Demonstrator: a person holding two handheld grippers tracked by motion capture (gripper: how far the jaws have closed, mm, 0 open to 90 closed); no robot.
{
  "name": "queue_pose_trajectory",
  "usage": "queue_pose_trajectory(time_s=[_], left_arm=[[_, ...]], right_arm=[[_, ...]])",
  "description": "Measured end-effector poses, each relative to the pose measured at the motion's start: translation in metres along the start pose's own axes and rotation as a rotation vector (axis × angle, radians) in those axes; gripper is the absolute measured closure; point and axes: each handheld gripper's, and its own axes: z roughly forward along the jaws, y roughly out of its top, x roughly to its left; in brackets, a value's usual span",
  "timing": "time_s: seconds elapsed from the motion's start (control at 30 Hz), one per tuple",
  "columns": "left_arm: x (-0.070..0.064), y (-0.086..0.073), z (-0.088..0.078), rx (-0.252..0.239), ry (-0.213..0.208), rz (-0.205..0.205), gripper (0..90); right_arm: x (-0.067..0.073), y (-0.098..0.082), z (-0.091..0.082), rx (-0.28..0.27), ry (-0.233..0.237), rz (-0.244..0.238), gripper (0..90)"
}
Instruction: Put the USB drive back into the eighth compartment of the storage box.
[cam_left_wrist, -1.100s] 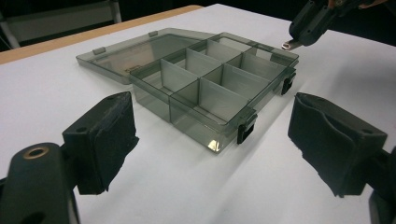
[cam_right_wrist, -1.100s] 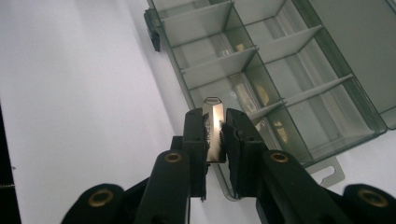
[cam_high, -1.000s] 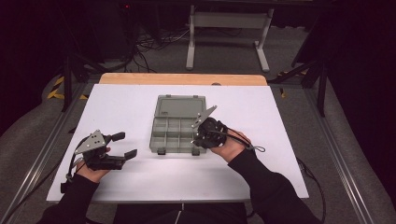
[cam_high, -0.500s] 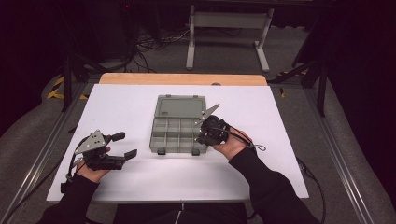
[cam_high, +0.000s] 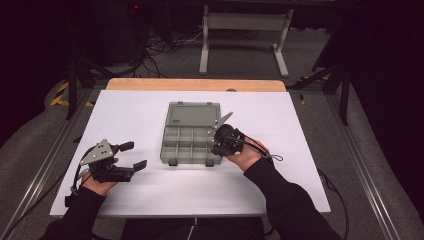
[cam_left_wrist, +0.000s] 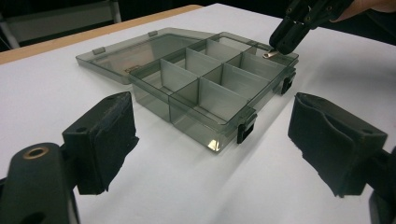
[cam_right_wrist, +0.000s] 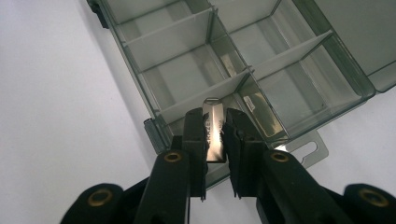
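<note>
On the white table (cam_high: 150, 115) lies an open smoke-grey compartment box (cam_high: 192, 135). The left gripper (cam_high: 132, 155) rests beside it, jaws spread and empty. The right gripper (cam_right_wrist: 215, 128) pinches a small shiny metal clip (cam_right_wrist: 214, 122) over the box's corner compartment.

My compartment box (cam_high: 190, 142) sits mid-table (cam_high: 300, 165), its lid (cam_high: 194, 113) lying flat behind it. My left gripper (cam_high: 131, 156) rests well left of the box; my right gripper (cam_high: 216, 145) holds a metal clip (cam_right_wrist: 214, 128) over the box's right edge (front-right compartment).
</note>
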Motion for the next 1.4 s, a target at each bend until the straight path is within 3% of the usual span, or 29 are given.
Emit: queue_pose_trajectory(time_s=[1.03, 1.07, 1.2, 1.37, 1.4], left_arm=[[0.0, 0.0, 0.001, 0.0, -0.004, -0.008, 15.5], [0.0, 0.0, 0.0, 0.003, -0.004, -0.008, 15.4], [0.001, 0.001, 0.001, 0.002, -0.007, -0.021, 15.1], [0.007, 0.006, 0.003, 0.039, -0.026, -0.054, 14.5], [0.01, 0.009, 0.004, 0.066, -0.037, -0.059, 15.0]], right_arm=[[0.0, 0.0, 0.012, 0.057, 0.02, -0.003, 77.6], [0.0, 0.0, 0.011, 0.044, 0.025, -0.003, 73.0], [0.001, 0.0, 0.006, 0.015, 0.012, 0.001, 72.3], [-0.004, -0.003, -0.011, -0.053, -0.011, 0.011, 81.4], [-0.008, -0.005, -0.018, -0.075, -0.02, 0.023, 87.4]])
